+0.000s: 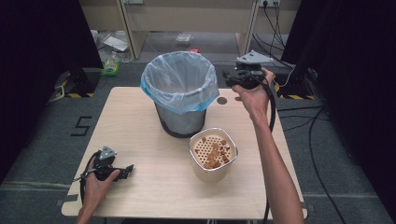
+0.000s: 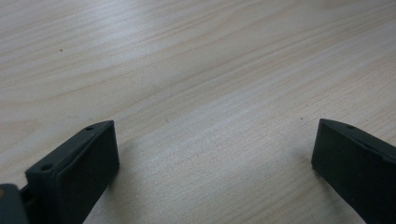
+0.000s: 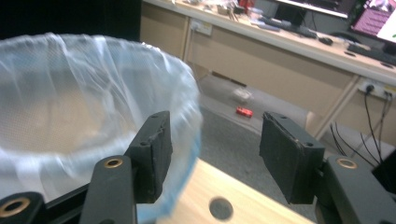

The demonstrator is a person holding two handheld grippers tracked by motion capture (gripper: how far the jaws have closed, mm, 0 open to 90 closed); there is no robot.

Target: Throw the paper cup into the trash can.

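A grey bin (image 1: 181, 120) lined with a clear bluish bag stands at the far middle of the wooden table (image 1: 149, 140). In front of it, to the right, is a beige round container (image 1: 209, 174) with a perforated insert and brown bits (image 1: 215, 158) on it. My right gripper (image 1: 229, 77) hangs just right of the bin's rim, above the table's far edge, open with nothing between its jaws. In the right gripper view the gripper (image 3: 215, 149) points past the bag's rim (image 3: 189, 107). My left gripper (image 1: 127, 171) rests at the table's near left, open; its jaws (image 2: 215, 144) frame bare wood.
A dark round hole (image 1: 222, 100) marks the table top below the right gripper. Beyond the table are a grey floor, a pale desk, cables at the right, a green bottle (image 1: 111, 65) and a small red object (image 3: 243, 112). Black curtains flank both sides.
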